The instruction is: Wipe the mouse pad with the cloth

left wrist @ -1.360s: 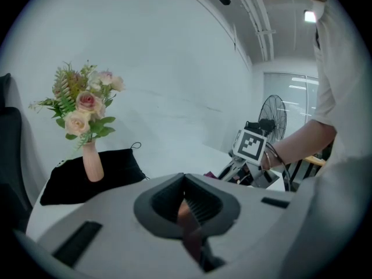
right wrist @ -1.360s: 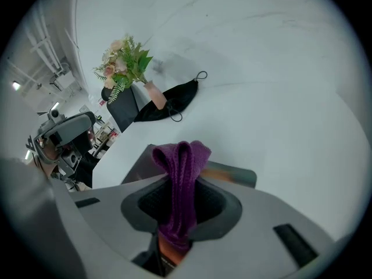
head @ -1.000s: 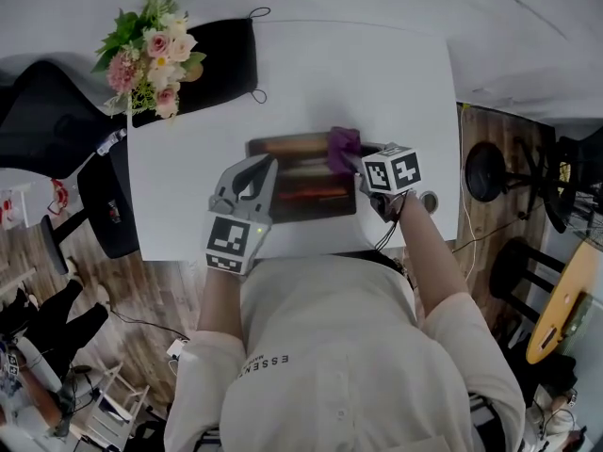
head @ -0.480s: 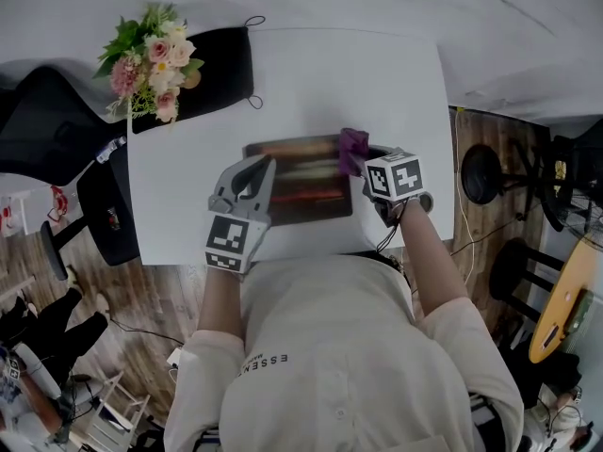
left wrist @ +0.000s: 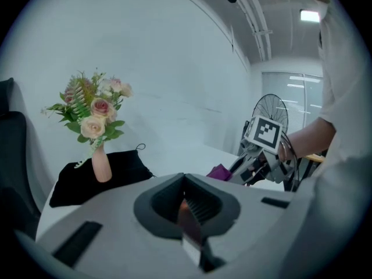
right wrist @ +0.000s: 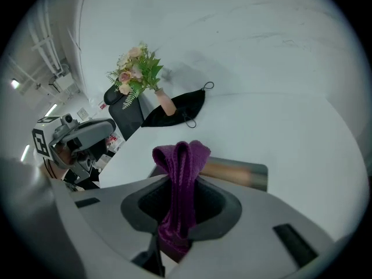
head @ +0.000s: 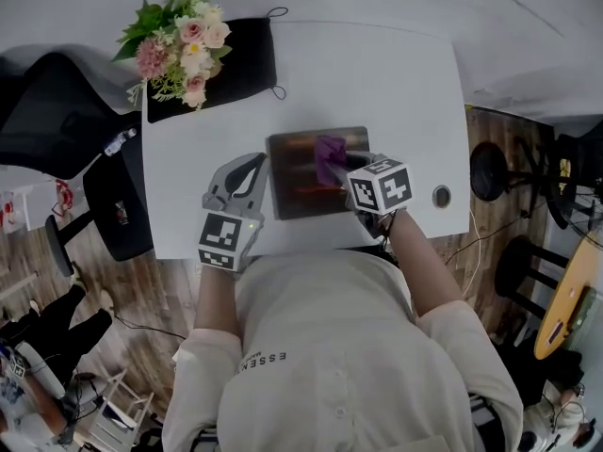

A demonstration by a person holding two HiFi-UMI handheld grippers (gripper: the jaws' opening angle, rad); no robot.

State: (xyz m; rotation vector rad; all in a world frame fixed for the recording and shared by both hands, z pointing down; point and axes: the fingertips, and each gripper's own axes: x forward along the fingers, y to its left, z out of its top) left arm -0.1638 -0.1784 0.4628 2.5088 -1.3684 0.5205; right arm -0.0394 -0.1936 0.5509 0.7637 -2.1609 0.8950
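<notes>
Head view: purple cloth [head: 328,153] on mouse pad [head: 294,182], on white bench [head: 396,73]; wiping looks under way.
Left gripper view: left tongs [left wrist: 187,217] pinched on thin brownish edge, likely mouse pad.
Right gripper view: right tongs [right wrist: 177,214] clamp cloth; next, 1 firm sweep across.

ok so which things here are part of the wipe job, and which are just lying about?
In the job: mouse pad, purple cloth in the right tool, left tool pinching the pad's edge.
Lying about: vase of flowers, black fabric beneath it, table grommet.
</notes>
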